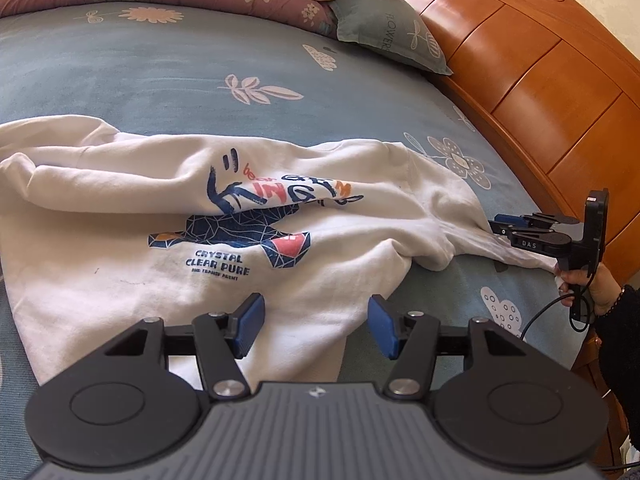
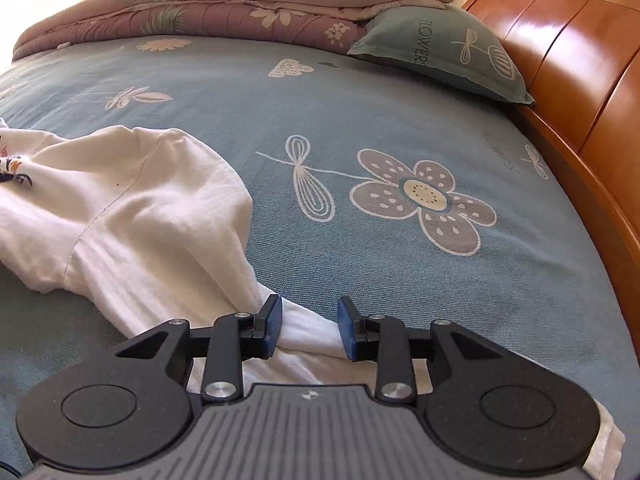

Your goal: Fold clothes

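A white sweatshirt with a blue and red print is lying rumpled across the blue flowered bed sheet, its sleeve trailing towards the wooden headboard. The left gripper is hovering over the sweatshirt's near edge with its fingers standing open and empty. The right gripper is straddling the sleeve's cuff end, its fingers parted with the cloth between them, not pinched.

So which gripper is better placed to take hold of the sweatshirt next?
Probably the right gripper: its open jaws already straddle the white sleeve cuff. The left gripper hovers open over the white sweatshirt at its hem edge, gripping nothing.
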A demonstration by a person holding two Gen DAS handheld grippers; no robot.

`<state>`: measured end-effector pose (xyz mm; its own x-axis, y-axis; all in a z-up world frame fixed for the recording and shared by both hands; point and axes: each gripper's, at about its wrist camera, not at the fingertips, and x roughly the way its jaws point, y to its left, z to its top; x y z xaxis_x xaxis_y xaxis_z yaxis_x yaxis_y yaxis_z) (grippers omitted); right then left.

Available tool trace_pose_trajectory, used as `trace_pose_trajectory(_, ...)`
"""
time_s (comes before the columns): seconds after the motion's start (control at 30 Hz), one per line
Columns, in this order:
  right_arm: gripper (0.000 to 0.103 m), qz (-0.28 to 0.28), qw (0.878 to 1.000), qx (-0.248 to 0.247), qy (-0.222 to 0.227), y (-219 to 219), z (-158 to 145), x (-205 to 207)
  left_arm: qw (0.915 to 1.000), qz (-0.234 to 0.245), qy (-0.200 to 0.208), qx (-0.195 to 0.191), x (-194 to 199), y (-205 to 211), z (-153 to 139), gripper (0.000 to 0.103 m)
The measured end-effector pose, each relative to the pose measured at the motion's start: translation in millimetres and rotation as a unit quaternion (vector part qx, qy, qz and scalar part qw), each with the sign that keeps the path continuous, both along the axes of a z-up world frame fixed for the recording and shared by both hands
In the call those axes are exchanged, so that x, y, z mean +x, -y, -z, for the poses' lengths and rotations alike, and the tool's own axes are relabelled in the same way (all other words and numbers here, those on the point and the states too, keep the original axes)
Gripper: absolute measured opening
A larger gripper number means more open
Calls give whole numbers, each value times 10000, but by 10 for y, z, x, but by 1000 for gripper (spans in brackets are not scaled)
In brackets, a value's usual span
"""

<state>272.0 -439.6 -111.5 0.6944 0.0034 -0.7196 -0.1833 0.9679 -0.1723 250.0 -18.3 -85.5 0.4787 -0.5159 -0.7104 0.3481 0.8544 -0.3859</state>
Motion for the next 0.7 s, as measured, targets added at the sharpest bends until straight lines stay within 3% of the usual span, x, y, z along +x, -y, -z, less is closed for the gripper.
trace_pose_trajectory(0.2, 45, -262, 9996, -30, -99, 60, 14, 30, 10000, 68, 28, -17, -29, 13, -11, 60)
trace_pose_trajectory(0.23, 50, -321, 9994, -26, -100, 87, 21, 37, 10000, 65, 21, -18, -31, 9, -9, 60)
trace_pose_trajectory(0.3, 51, -366, 9990, 169, -214, 162, 20, 64, 10000, 63, 13, -19, -34, 7, -4, 60)
trace_pose_trajectory(0.33, 49, -376, 9984, 303, -289, 197, 14, 76, 10000, 62, 9, -20, -35, 7, 0, 60)
trace_pose_trajectory(0.4, 29, -496, 9971, 430, -379, 199, 4, 68, 10000, 69, 5, -11, -36, 10, 3, 60)
trace_pose_trajectory(0.5, 11, -612, 9977, 104, -280, 99, -16, 30, 10000, 80, 0, 6, -34, 15, 4, 60)
trace_pose_trajectory(0.57, 6, -393, 9992, -75, -49, 104, -47, 69, 10000, 85, 3, 25, -28, 25, -4, 60)
trace_pose_trajectory(0.7, 6, 365, 9984, -148, 411, 260, -134, 305, 9999, 101, 36, 15, -22, 44, -40, 60)
